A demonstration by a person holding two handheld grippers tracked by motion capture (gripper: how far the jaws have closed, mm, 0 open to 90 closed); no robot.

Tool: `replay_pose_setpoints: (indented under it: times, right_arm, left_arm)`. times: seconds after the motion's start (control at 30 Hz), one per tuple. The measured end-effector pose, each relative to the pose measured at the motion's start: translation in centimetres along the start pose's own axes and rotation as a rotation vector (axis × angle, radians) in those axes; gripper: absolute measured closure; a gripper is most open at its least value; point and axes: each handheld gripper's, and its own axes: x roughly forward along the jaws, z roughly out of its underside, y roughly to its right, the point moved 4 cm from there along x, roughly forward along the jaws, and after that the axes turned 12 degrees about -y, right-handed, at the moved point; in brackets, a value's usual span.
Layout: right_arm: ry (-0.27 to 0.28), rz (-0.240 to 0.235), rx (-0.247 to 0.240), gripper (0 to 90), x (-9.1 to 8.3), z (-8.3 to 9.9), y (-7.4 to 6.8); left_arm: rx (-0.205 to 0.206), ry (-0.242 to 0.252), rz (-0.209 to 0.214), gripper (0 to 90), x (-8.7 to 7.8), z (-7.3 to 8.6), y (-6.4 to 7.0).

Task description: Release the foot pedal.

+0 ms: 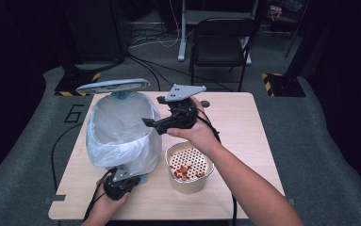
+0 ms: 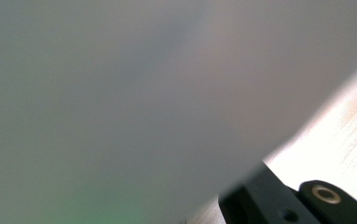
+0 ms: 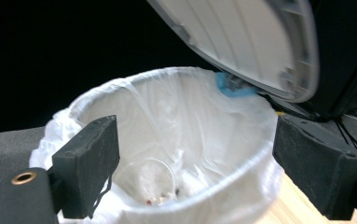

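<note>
**Desk:** How do your tongs stand?

**Me:** My right gripper (image 1: 151, 122) hangs over the near rim of the trash bin (image 1: 121, 136), jaws spread wide with nothing between them. In the right gripper view I look past both pads straight down into the white liner (image 3: 176, 121). My left gripper (image 1: 121, 181) sits low at the bin's base, by the near-left edge of the table (image 1: 244, 122). The left gripper view is a pale blur pressed close to the bag, with one jaw showing at the bottom right, so I cannot tell how far it is open or whether it grips anything.

**Desk:** And the bin itself?

**Me:** It stands upright on the left part of the table, its long axis vertical, mouth facing up. The lid (image 1: 113, 85) is raised at the far side, tilted over the opening, hinged at a blue piece (image 3: 234, 88). Some clear plastic and small scraps lie at the bottom of the liner.

**Desk:** Anything beside it?

**Me:** A round container (image 1: 190, 168) with a perforated insert and red scraps, just right of the bin, under my right forearm.
</note>
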Motion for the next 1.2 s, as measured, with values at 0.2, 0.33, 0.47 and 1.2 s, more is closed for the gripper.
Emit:
replay_pose_setpoints:
  times: [0.2,0.33,0.47,1.2]
  right_arm:
    - [0.016,0.042,0.011,14.0,-2.0,1.1,1.0]
    - [0.026,0.054,0.012,14.0,-2.7,1.4,1.2]
    - [0.022,0.073,0.008,14.0,-3.6,2.0,1.3]
    - [0.013,0.128,0.045,14.4,-6.8,4.4,2.6]
  left_arm:
    - [0.006,-0.005,-0.002,90.0,0.0,0.0,0.0]
    - [-0.014,-0.006,0.000,90.0,-0.1,0.0,0.1]
    - [-0.054,0.036,0.048,83.2,-0.3,-0.2,0.3]
    - [-0.004,0.087,0.084,61.8,-3.0,-1.0,0.4]
